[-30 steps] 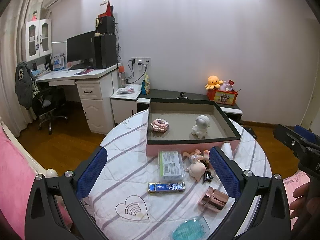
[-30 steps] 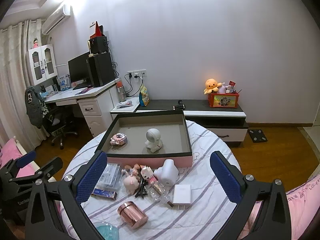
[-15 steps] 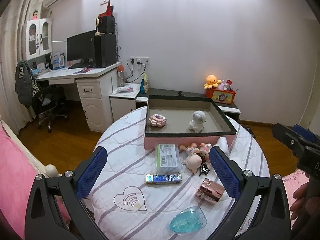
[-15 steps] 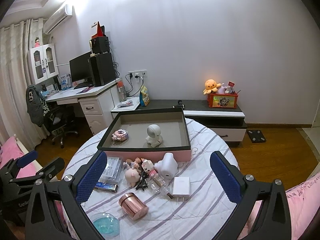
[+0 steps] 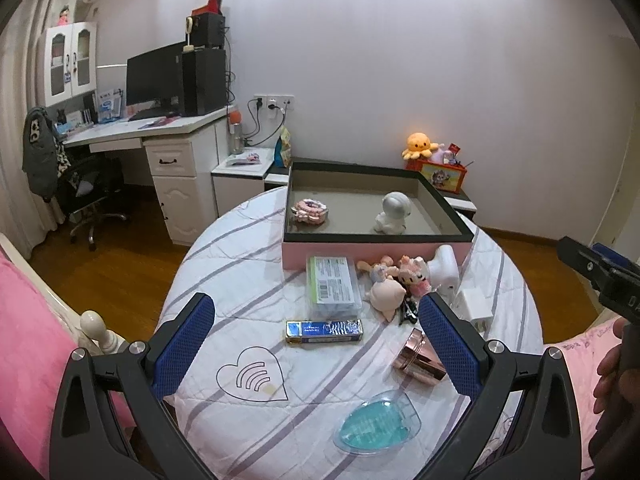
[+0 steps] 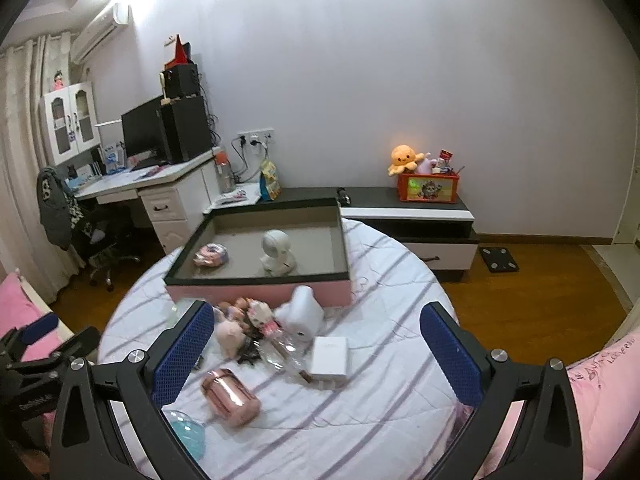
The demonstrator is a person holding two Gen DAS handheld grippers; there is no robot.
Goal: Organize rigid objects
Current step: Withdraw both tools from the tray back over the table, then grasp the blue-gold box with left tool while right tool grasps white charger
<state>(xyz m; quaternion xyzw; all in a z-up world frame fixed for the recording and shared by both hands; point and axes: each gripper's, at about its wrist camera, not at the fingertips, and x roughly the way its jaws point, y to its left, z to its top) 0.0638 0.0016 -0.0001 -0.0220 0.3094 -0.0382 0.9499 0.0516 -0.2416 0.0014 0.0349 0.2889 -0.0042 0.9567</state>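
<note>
A round table with a striped cloth (image 5: pixel 248 276) holds a pink box with a dark rim (image 5: pixel 376 236) at its far side. Inside the box are a white astronaut figure (image 5: pixel 393 212) and a pink round case (image 5: pixel 310 211). In front of the box lie a clear plastic box (image 5: pixel 333 286), a blue stick pack (image 5: pixel 324 330), small toy figures (image 5: pixel 394 284), a white charger (image 6: pixel 329 360), a rose-gold jar (image 6: pixel 231 398) and a teal clear dish (image 5: pixel 378 424). My left gripper (image 5: pixel 316 350) is open and empty above the near table. My right gripper (image 6: pixel 316 354) is open and empty over the charger area.
A white desk with a monitor (image 5: pixel 156 76) and an office chair (image 5: pixel 86 188) stand at the left. A low cabinet with a toy bin (image 6: pixel 428 186) stands behind the table. Pink bedding (image 5: pixel 24 344) borders the near side. Wooden floor (image 6: pixel 532 300) lies to the right.
Both grippers have drawn back and up from the table, so more of the near tabletop shows, including the teal dish. Both stay open. The objects have not moved.
</note>
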